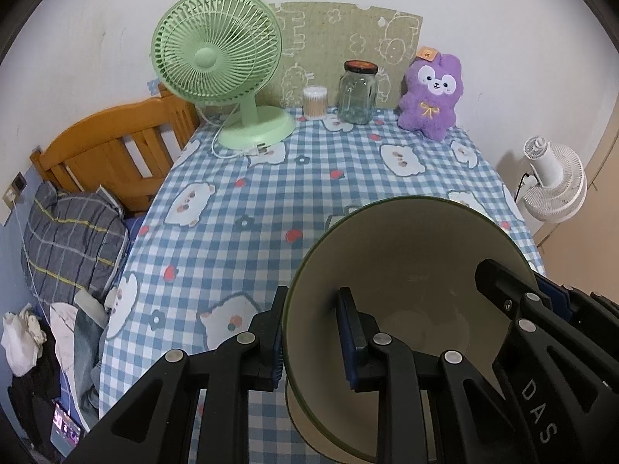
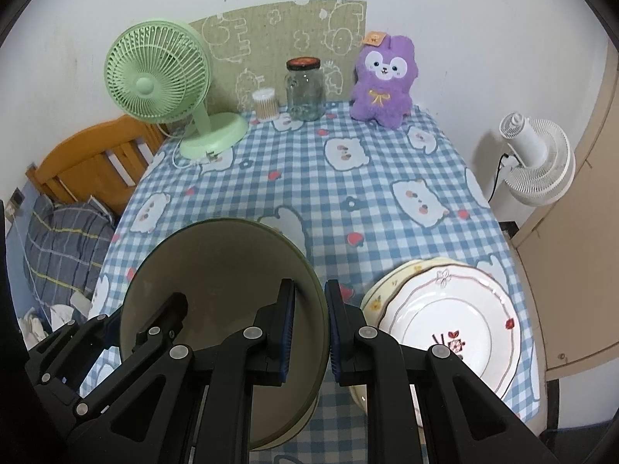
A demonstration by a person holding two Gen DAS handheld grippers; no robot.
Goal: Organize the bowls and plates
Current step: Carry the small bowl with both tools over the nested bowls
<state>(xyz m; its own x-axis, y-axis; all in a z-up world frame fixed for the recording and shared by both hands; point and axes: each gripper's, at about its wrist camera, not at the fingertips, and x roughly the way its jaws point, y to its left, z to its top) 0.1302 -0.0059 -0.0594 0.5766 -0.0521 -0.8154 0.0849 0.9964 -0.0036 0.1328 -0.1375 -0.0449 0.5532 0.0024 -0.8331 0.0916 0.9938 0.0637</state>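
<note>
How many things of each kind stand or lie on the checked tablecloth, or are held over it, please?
Bowls: 1, the green bowl held by both the left gripper and the right gripper
Plates: 2, a white plate on a yellow plate
Fans: 1, the green fan
Jars: 1, the glass jar
Cotton swab boxes: 1
Plush toys: 1, purple
Total: 7

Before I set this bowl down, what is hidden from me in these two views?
- Bowl underside and the cloth below it: both views, hidden by the bowl itself.
- Lower plate: right view, covered by the white plate; only its yellow edge shows.
- Plates: out of the left view altogether.
- Near table edge: both views, blocked by the left gripper and right gripper.
</note>
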